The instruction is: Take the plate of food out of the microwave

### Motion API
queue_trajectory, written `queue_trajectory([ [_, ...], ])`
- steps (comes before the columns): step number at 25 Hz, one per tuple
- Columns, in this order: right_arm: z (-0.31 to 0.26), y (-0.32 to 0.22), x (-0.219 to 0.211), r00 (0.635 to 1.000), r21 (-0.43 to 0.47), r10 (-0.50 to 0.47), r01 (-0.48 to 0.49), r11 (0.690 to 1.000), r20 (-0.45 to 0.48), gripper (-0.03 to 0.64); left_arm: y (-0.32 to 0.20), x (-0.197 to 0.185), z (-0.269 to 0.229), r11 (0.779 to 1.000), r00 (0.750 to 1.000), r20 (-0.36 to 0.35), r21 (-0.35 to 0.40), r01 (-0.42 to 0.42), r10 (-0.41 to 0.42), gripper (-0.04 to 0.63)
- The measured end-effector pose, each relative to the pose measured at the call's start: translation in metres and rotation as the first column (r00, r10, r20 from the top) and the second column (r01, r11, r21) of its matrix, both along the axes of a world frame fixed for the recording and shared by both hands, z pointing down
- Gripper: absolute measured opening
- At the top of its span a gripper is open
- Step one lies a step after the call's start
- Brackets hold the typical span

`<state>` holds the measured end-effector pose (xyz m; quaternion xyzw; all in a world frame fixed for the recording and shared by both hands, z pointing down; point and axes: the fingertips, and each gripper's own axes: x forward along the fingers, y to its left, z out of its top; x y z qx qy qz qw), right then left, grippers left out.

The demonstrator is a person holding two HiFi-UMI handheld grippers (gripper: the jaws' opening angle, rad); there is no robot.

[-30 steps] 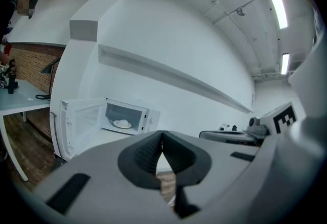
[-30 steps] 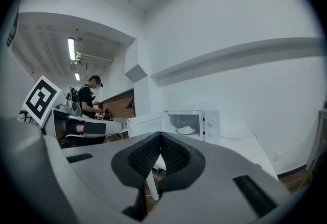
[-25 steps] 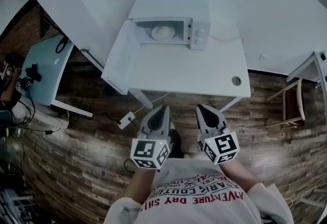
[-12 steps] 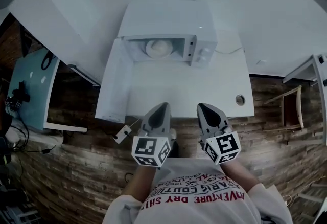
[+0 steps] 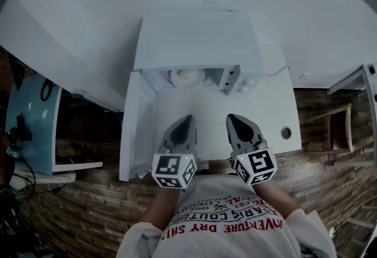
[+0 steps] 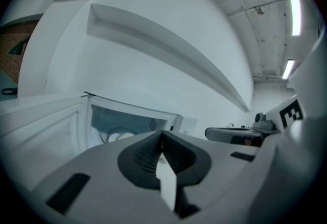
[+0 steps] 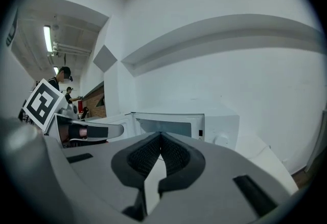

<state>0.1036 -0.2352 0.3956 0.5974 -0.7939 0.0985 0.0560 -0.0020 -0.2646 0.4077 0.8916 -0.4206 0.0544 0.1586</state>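
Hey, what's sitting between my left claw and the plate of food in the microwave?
Only bare white table lies between the left claw and the plate of food, seen in the head view.

We are looking steeply down from head height at the microwave point(image 5: 197, 39); both gripper views are facing it from low and nearby, sharing it.

The white box-shaped microwave point(image 5: 197, 39) and the white table point(image 5: 268, 115) under it have drawn nearer in the head view, and more of the microwave's top shows. The left gripper point(image 5: 186, 120) and right gripper point(image 5: 233, 119), 1 second ago over the brown wood-plank floor point(image 5: 88, 209) short of the table's near edge, now reach over its top. Less of the round pale plate of food point(image 5: 187, 78) shows beneath the microwave's top edge
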Motion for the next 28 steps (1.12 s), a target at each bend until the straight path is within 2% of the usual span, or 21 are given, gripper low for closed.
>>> queue_trajectory([
  [7,0.022,-0.037,0.001,1.0,-0.06,-0.014,0.014,0.998,-0.002,0.011,-0.035,-0.003,0.024,0.996,0.999,0.002,-0.075,0.041,-0.041,0.006],
  [12,0.035,-0.061,0.005,0.998,-0.088,-0.068,0.067,0.994,-0.009,0.009,-0.052,-0.003,0.044,0.987,0.993,0.044,-0.109,0.116,-0.112,0.006],
  [16,0.053,-0.078,0.004,0.99,-0.134,-0.137,0.135,0.982,-0.01,0.011,-0.066,-0.002,0.066,0.97,0.982,0.079,-0.16,0.182,-0.172,0.006],
  [20,0.075,-0.094,0.012,0.984,-0.179,-0.177,0.171,0.969,-0.021,0.011,-0.078,0.008,0.091,0.952,0.978,0.017,-0.224,0.208,-0.21,0.006],
  [25,0.095,-0.113,0.009,0.975,-0.211,-0.223,0.214,0.954,-0.016,0.011,-0.101,0.006,0.112,0.929,0.959,-0.004,-0.251,0.273,-0.284,0.008],
  [28,0.106,-0.12,0.009,0.968,-0.236,-0.249,0.242,0.941,0.0,0.009,-0.113,0.01,0.132,0.911,0.955,-0.008,-0.303,0.28,-0.297,0.012],
])
